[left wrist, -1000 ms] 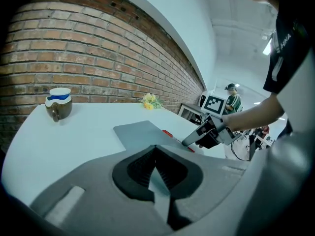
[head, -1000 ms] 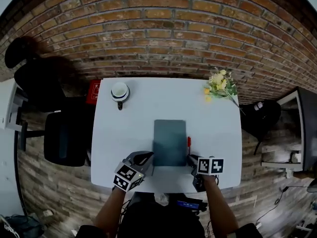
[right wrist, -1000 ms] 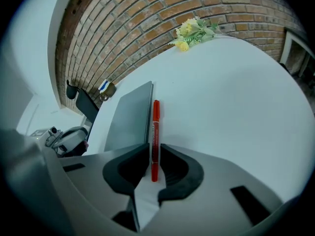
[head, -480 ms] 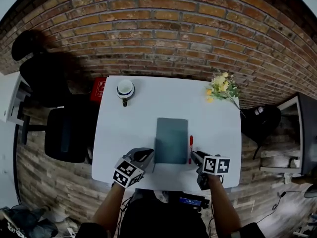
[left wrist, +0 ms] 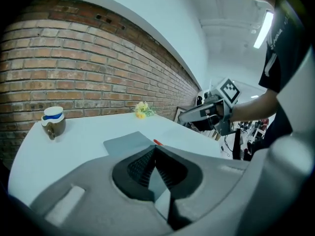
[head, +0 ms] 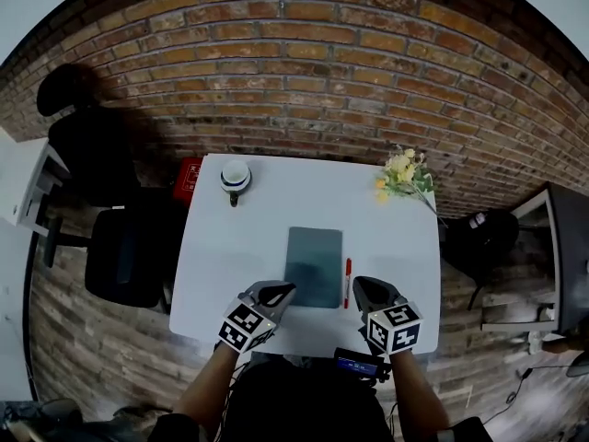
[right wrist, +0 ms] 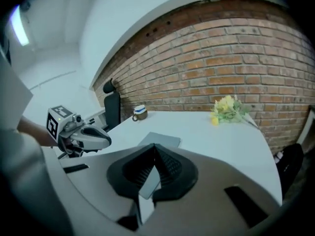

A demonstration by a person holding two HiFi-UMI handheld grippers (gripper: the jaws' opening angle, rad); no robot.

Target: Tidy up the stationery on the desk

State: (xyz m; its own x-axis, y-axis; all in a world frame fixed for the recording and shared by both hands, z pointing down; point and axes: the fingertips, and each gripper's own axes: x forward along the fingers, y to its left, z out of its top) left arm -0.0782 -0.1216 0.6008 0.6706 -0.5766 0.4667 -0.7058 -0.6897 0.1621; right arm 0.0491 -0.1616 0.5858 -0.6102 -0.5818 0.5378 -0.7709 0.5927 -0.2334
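Brick wall backs the white tabletop in the head view. A grey notebook lies at centre frame, a red pen just right of it. The left claw and right claw sit near their lower ends.

Left gripper view: the claw is closed on nothing, and its body hides most of the pen. A mug stands far left.

Right gripper view: the claw has just been closing and is shut, empty. The pen is hidden here, and flowers show at upper right.
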